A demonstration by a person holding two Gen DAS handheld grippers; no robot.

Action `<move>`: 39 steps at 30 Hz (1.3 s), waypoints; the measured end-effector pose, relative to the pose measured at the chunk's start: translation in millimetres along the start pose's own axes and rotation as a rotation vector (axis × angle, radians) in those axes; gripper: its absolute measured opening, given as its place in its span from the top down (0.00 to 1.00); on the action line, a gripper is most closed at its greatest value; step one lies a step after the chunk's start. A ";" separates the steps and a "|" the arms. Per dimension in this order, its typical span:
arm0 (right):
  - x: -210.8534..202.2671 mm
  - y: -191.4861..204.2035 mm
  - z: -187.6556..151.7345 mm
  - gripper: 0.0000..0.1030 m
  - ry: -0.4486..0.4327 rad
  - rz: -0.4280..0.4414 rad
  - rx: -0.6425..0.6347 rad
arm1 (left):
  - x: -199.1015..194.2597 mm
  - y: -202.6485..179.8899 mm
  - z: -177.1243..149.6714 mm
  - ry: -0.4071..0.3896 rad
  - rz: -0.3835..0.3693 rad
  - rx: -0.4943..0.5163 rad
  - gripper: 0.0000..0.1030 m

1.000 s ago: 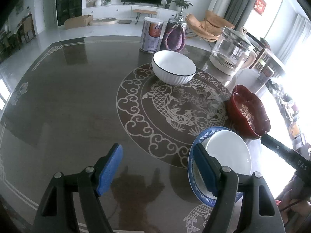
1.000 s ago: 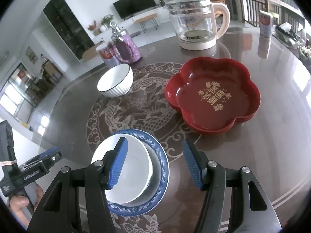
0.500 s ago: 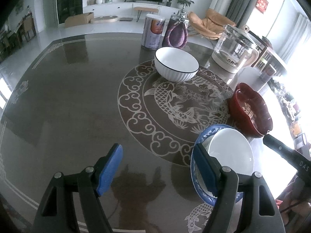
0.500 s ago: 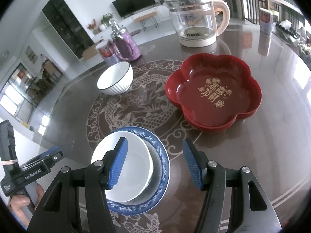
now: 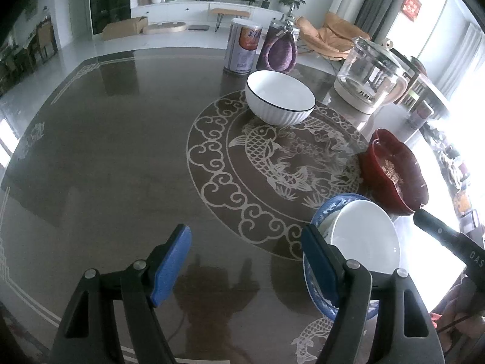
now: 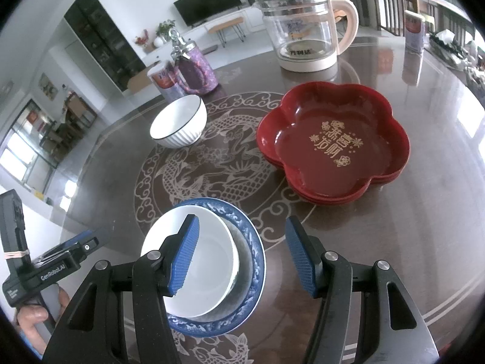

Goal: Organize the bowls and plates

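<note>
Both grippers hang above the near edge of the table [image 6: 409,242], angled down, neither touching anything.

Left gripper [image 5: 245,261]: jaws spread wide, bare tabletop between the blue pads, nothing held. Its right-hand pad overlaps the blue-rimmed plate [image 5: 316,291] in the left wrist view, but that looks like line of sight only; I see no contact.

Right gripper [image 6: 241,254]: jaws likewise spread, empty. It sits over the right-hand rim of the blue-rimmed plate, with 1 pad in front of the white bowl [image 6: 209,261] and the other over bare table.

Task items, 3 groups:
- White bowl nested in the blue-rimmed plate, at the near edge of the table. It sits off-centre toward the plate's left side. Smaller piece inside larger, so this reads as a finished stack.
- Red flower-shaped dishes [image 6: 333,142], right of centre. Layered rims at the edge suggest 2 or 3 stacked; exact count not clear.
- Ribbed white bowl [image 6: 178,126] with a dark rim line, alone toward the far side, just in front of a can [image 5: 242,48] and a purple jug [image 6: 194,69].

Glass kettle [image 6: 306,27] stands at the far side, apart from the dishes.

Judgement: like pieces are being grouped. The ribbed bowl is the only piece unstacked, so it is probably next.
</note>
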State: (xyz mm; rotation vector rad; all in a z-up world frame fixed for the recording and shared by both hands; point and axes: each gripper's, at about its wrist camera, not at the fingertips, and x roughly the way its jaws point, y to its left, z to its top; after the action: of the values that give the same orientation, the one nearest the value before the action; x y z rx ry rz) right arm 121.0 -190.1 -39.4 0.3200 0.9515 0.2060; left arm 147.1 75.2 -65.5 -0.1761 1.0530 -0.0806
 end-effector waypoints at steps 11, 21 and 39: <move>5.3 3.5 -1.8 0.39 0.016 -0.001 0.001 | 4.8 2.5 -0.2 0.012 0.005 -0.004 0.27; 7.3 0.9 -2.0 0.39 0.022 -0.001 0.015 | 6.9 3.0 -0.8 0.016 0.009 -0.005 0.27; 7.7 0.3 -1.8 0.39 0.023 0.000 0.014 | 6.9 3.1 -0.8 0.016 0.010 -0.005 0.27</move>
State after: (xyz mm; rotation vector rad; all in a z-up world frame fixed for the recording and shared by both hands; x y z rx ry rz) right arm 123.9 -187.1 -46.1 0.3308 0.9764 0.2032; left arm 149.8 77.1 -72.3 -0.1755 1.0702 -0.0707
